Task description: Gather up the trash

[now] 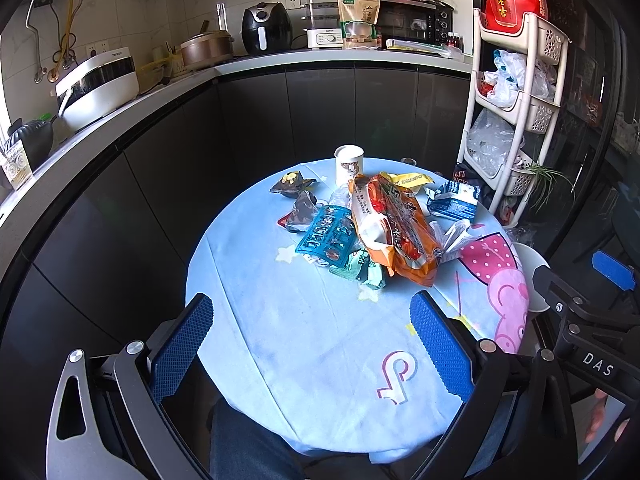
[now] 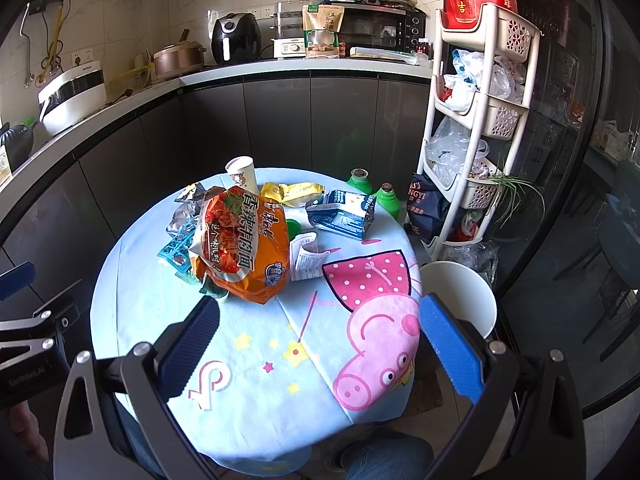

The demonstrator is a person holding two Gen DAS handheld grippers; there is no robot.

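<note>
Kitchen counters [image 1: 168, 92] wrap the background, pale tops over dark, smooth cabinet fronts, crowded with a black air fryer [image 1: 266, 28], a white cooker [image 1: 98, 84] and a dark oven [image 1: 412, 20]. At 2 o'clock in the left wrist view stands a white plastic rack [image 1: 516, 108] with perforated baskets stuffed with crinkled bags. A round table [image 1: 280, 340] fills the middle, covered by a soft light-blue cloth [image 2: 256, 360] printed with a pink cartoon pig [image 2: 380, 344] and small stars.

The trash sits heaped on the far half of the table, toward 12 o'clock from both grippers. A glossy orange noodle bag [image 1: 396, 228] lies on top, overlapping a teal wrapper [image 1: 324, 236]; beside them are a blue-and-white packet [image 2: 342, 214], a yellow packet [image 2: 294, 192], crumpled paper [image 2: 308, 256] and foil scraps [image 1: 300, 212]. A white paper cup [image 1: 349, 164] stands upright behind the heap. A white round bin [image 2: 460, 300] sits off the table's right edge.

The left gripper [image 1: 312, 348] hovers over the near cloth, blue ribbed pads spread wide and empty. The right gripper [image 2: 316, 352] is likewise spread wide, holding nothing, above the pig print.
</note>
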